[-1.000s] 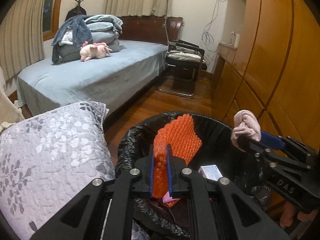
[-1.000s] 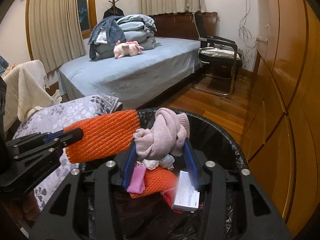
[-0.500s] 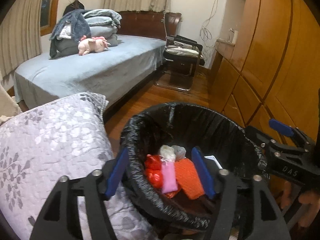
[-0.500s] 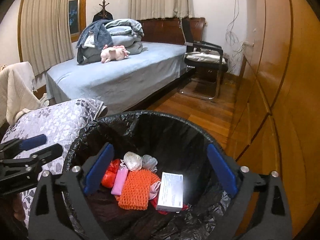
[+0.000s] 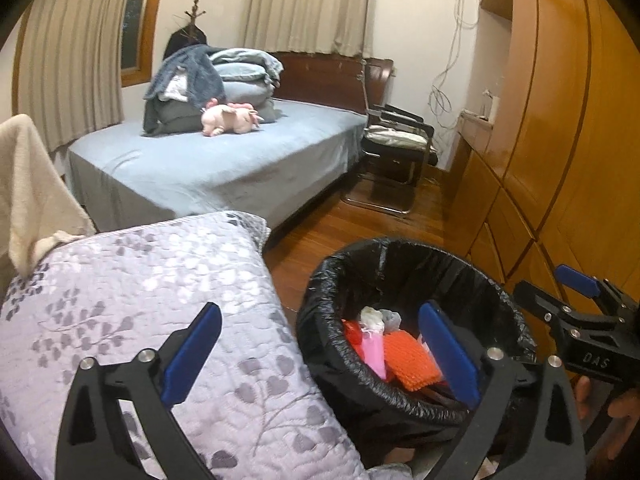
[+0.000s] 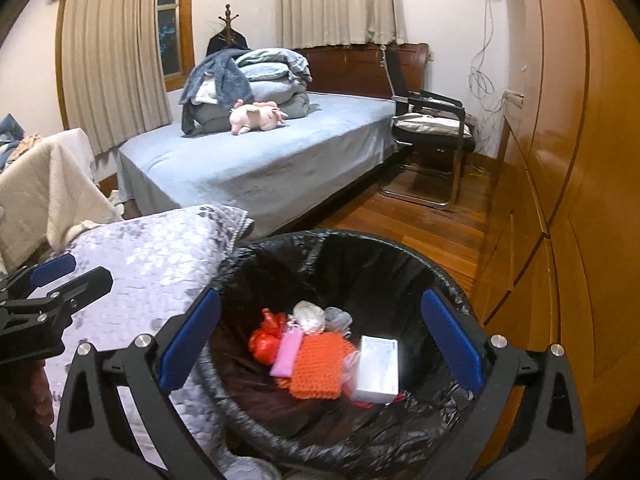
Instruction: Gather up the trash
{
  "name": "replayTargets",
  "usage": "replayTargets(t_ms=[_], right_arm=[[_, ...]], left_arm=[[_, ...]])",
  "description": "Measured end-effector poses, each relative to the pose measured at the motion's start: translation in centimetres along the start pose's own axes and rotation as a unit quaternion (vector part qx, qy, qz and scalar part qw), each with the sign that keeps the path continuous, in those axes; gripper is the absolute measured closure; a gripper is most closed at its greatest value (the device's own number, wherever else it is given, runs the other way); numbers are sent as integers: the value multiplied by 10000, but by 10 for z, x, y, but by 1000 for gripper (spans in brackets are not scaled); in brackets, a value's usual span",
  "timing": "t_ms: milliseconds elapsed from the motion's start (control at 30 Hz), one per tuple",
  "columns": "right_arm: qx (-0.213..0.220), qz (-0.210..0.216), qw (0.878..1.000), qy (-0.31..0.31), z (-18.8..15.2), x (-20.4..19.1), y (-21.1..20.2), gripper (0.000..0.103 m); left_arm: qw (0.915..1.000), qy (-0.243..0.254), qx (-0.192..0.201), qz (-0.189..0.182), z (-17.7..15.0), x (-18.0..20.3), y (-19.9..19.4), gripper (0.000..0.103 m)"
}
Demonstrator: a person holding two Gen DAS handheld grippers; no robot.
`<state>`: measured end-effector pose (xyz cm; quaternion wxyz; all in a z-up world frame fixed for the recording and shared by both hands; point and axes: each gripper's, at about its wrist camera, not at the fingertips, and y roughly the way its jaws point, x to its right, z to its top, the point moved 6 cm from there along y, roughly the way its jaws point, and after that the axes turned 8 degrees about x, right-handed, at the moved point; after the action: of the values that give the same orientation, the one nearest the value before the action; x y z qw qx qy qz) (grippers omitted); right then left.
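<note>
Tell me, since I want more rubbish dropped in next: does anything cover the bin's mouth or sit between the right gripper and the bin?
Nothing visible does. The bin is lidless, its black liner folded over the rim, and the right gripper hangs over it with jaws wide and empty. The orange mesh and white box lie low inside, well below the rim.

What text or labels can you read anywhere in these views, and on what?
"DAS": raised letters on the black body of the right gripper, seen in the left wrist view.
White box in the trash bin: print on it too small and blurred to read.
Nothing else legible.
</note>
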<state>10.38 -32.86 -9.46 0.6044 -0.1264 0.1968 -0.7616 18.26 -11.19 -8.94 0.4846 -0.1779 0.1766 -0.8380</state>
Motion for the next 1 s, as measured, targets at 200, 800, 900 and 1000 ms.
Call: replayTargets(t_ms=[200, 800, 900, 1000], right_arm=[[68, 168, 9998, 7, 10, -16, -22, 5], [366, 341, 9984, -268, 38, -52, -65, 5], [389, 345, 9983, -253, 39, -53, -66, 5], [412, 347, 9982, -271, 41, -54, -69, 5]], left_arm=[[9995, -107, 116, 277, 8, -13, -32, 6], [9960, -28, 525, 724, 24, -32, -94, 6], [9955, 8, 567, 761, 25, -32, -99, 6], [9950, 21, 615, 792, 26, -32, -104, 6]])
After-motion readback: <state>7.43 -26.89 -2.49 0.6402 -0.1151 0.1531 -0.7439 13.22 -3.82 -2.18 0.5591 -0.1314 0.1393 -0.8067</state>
